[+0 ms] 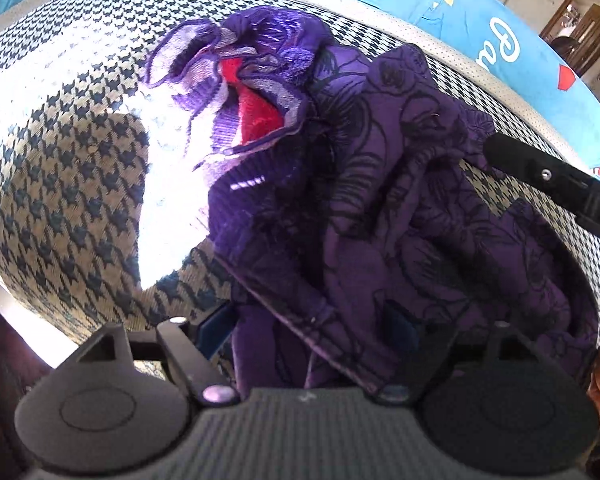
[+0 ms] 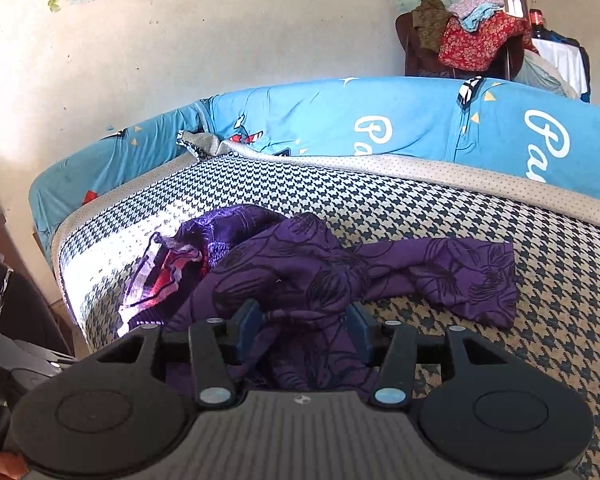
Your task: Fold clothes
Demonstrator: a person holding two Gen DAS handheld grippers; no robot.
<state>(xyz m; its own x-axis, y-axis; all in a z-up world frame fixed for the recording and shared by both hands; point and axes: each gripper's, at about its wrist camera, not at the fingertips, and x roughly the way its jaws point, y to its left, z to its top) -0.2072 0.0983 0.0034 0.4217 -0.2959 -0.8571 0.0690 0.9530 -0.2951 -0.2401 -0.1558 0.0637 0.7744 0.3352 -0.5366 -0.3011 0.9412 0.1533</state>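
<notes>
Fingers of the left gripper (image 1: 312, 328) stand apart with purple floral cloth bunched between them; whether the blue pads actually press it I cannot tell, since the fabric hides the right one. The right gripper (image 2: 305, 326) has its blue pads (image 2: 249, 320) spread a moderate way, with a fold of the same garment (image 2: 312, 276) between them, touching at least the left pad; a firm pinch is not evident here either

This purple floral garment lies crumpled on the houndstooth bed cover (image 2: 440, 216), close to the near edge of the bed toward its left corner, with one sleeve or leg (image 2: 472, 276) trailing out to the right. Its striped red-and-white knit lining (image 1: 256, 112) is turned outward in the sunlit patch

Judging by this, the step is taking hold of the near hem to spread the piece flat. To do it well, each gripper should close on a single clean edge rather than a wad, the two holds kept well apart along that hem. Lifting and drawing toward the near edge should let the bunch fall open. The exposed lining wants tucking back inside before any fold
</notes>
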